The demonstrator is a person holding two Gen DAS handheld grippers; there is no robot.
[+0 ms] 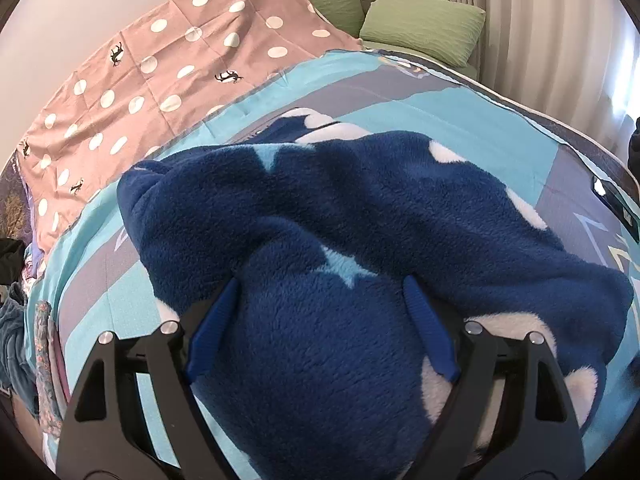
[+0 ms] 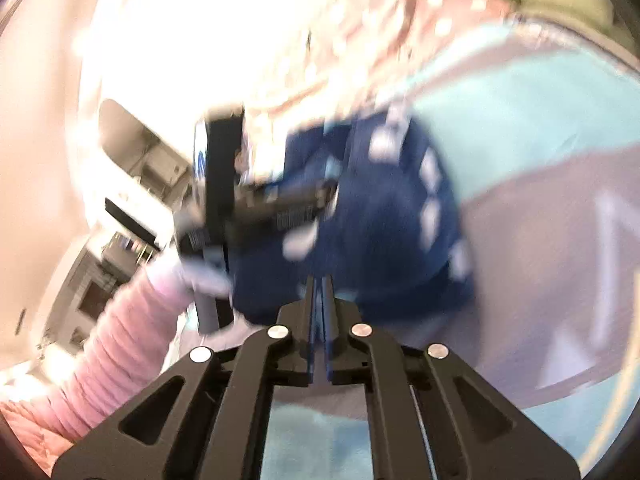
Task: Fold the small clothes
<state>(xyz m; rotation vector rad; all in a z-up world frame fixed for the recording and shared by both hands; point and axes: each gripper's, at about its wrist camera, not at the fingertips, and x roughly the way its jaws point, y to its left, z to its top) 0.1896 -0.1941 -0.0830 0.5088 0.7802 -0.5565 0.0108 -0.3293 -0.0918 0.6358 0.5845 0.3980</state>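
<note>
A bed [image 1: 120, 280] wears a turquoise-and-grey cover, with a pink polka-dot sheet [image 1: 160, 68] along its far edge. Green pillows [image 1: 424, 24] sit near pale curtains [image 1: 540, 40], beside a plain wall [image 1: 60, 20].

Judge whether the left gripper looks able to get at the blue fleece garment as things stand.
Probably yes. The left gripper is open, its fingers either side of a fold in the blue fleece garment, with nothing between.

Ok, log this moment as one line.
left gripper: open over blue fleece | right gripper: shut, view blurred | fleece: on bedspread, unfolded
</note>
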